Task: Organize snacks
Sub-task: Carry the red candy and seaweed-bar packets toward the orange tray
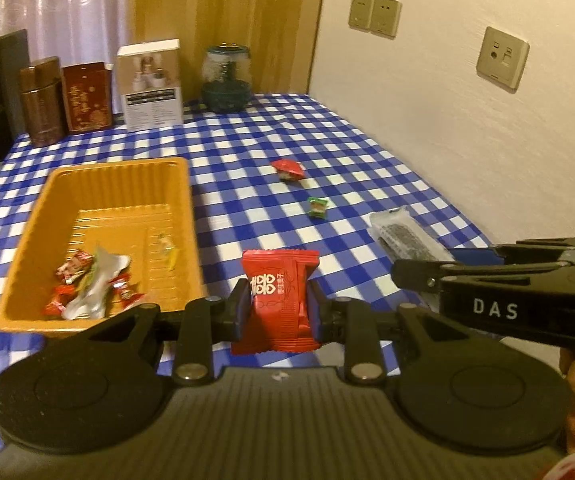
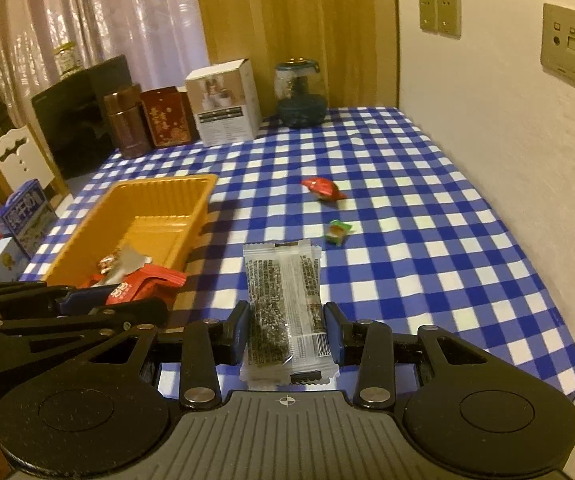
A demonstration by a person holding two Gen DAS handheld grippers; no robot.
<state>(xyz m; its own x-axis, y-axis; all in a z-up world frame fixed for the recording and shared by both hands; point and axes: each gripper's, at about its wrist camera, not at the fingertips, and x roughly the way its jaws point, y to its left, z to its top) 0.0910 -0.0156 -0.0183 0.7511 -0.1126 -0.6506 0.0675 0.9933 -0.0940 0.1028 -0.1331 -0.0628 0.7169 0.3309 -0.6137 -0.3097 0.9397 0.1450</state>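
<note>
My left gripper point(image 1: 276, 307) is shut on a red snack packet point(image 1: 278, 300) and holds it above the checked cloth, just right of the orange tray point(image 1: 123, 184), which holds several wrapped candies point(image 1: 91, 284). My right gripper point(image 2: 286, 332) is shut on a clear packet of dark sesame snack point(image 2: 283, 312); that packet also shows in the left wrist view point(image 1: 403, 236). A red candy point(image 1: 287, 169) and a green candy point(image 1: 318, 207) lie on the cloth beyond both grippers. The tray also shows in the right wrist view point(image 2: 159, 200), with the left gripper and its red packet point(image 2: 143, 284) at its near corner.
Two brown tins point(image 1: 43, 100), a white box point(image 1: 151, 84) and a dark glass jar point(image 1: 227, 80) stand along the table's far edge. A wall point(image 1: 467, 120) with sockets runs along the right side. Boxes and a chair point(image 2: 19, 160) stand off the table's left.
</note>
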